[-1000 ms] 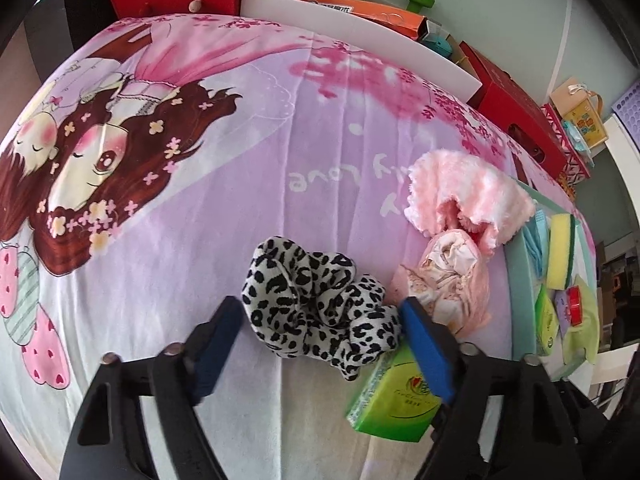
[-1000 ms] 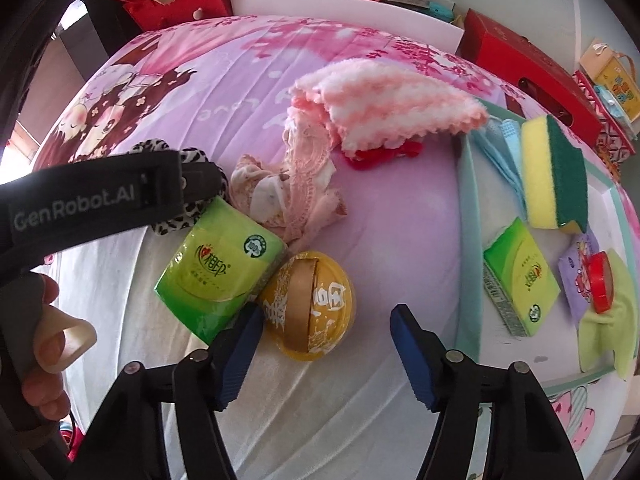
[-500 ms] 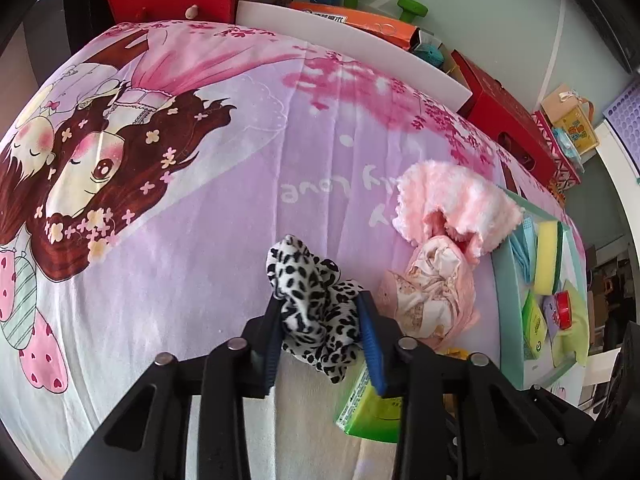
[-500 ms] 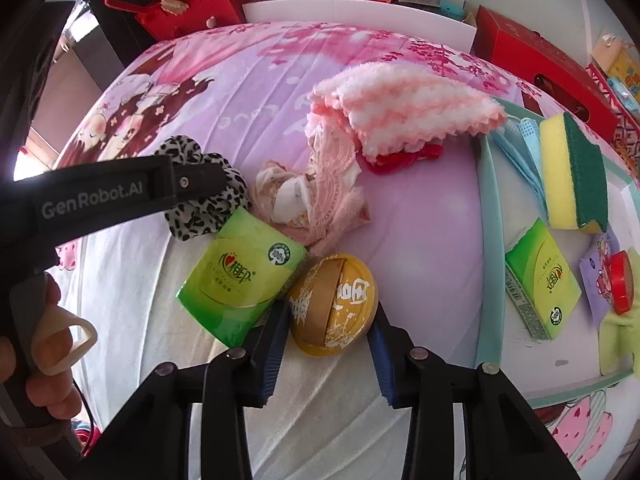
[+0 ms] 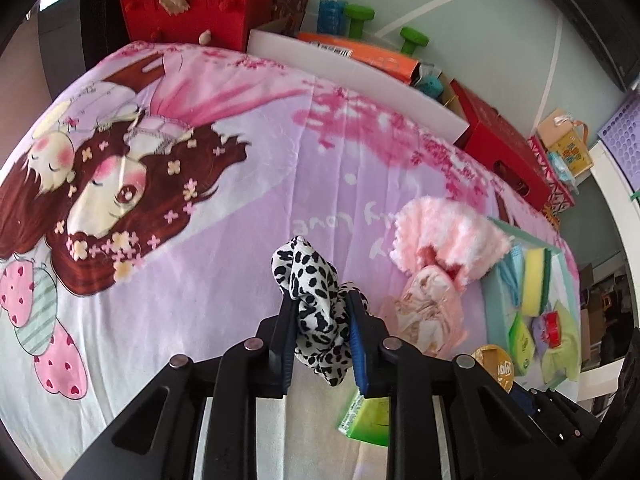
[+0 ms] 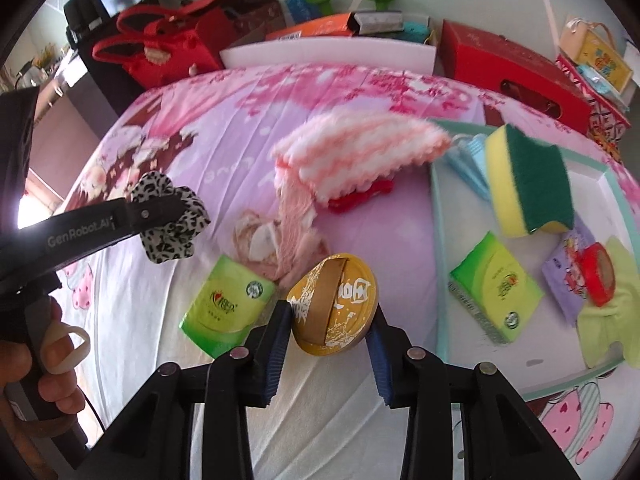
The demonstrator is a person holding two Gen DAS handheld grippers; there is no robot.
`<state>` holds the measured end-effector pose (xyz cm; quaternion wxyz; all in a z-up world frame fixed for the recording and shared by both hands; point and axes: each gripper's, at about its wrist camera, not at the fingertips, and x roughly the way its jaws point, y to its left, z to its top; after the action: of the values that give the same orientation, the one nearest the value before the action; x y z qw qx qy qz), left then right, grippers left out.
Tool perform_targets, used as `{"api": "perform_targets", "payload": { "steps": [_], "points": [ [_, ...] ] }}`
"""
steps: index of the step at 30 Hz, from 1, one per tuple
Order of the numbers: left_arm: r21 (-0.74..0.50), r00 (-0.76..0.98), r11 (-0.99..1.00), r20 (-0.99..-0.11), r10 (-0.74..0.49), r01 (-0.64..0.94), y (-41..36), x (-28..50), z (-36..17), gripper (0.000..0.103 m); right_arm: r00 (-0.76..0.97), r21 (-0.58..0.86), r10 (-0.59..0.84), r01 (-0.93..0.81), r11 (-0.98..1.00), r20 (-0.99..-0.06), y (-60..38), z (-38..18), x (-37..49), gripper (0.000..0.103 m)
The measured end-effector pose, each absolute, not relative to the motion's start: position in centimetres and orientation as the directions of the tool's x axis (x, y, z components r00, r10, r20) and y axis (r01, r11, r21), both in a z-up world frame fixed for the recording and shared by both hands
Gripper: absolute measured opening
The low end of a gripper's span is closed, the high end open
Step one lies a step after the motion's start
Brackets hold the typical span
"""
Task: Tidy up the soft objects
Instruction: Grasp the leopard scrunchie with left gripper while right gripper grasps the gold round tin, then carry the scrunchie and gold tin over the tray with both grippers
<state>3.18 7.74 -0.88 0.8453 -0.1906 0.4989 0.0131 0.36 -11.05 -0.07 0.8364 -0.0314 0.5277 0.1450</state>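
Leopard-print fabric bunches between the blue pads of the left gripper [image 5: 322, 330], whose jaws are pinched nearly together on the scrunchie [image 5: 316, 304], held off the cartoon bedsheet [image 5: 192, 264] at about 6 o'clock in the left wrist view. Its ruffles spill limply above and below the pads, so it looks light and easily squashed. At 5 o'clock lies a green tissue pack [image 6: 226, 302], flat on the sheet. At centre right a crumpled peach lace cloth [image 6: 276, 236] trails out from under a folded pink-and-white fluffy towel [image 6: 356, 156], both loose on the sheet. The right gripper [image 6: 328, 326] is closed partway around a gold round tin [image 6: 334, 306], tilted on edge. At 3 o'clock the teal tray [image 6: 438, 264] already holds a yellow-green sponge [image 6: 528, 184], another tissue pack and small items. By my reckoning the sorting is about half done: both held items, the cloth, the towel and the pack are not yet in the tray.
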Motion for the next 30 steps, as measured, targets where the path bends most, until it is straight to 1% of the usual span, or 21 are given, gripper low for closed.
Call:
{"api": "perform_targets", "payload": {
  "steps": [7, 11, 13, 21, 30],
  "points": [
    [-0.318, 0.582, 0.930, -0.798, -0.156, -0.186, 7.6, 2.4, 2.4, 0.024, 0.487, 0.128, 0.221, -0.217, 0.968, -0.845, -13.0, 2.3, 0.2, 0.040],
    [-0.324, 0.624, 0.939, -0.759, -0.182, -0.120, 6.0, 2.4, 4.3, 0.024, 0.545, 0.097, 0.134, -0.096, 0.991, -0.828, -16.0, 3.3, 0.6, 0.040],
    [-0.332, 0.634, 0.940, -0.744, -0.212, -0.075, 4.8, 2.6, 4.8, 0.024, 0.550, 0.109, 0.103, -0.021, 0.994, -0.829, -18.2, 3.3, 0.8, 0.040],
    [-0.326, 0.612, 0.942, -0.729, -0.307, 0.084, -1.6, 3.9, 5.1, 0.024, 0.540, 0.080, -0.034, 0.185, 0.979, -0.841, -25.2, 2.7, 0.8, 0.040],
    [-0.300, 0.555, 0.918, -0.732, -0.395, 0.257, -9.4, 3.6, 5.0, 0.025, 0.528, 0.087, -0.088, 0.297, 0.951, -0.845, -29.9, 1.7, 0.0, 0.040]
  ]
}}
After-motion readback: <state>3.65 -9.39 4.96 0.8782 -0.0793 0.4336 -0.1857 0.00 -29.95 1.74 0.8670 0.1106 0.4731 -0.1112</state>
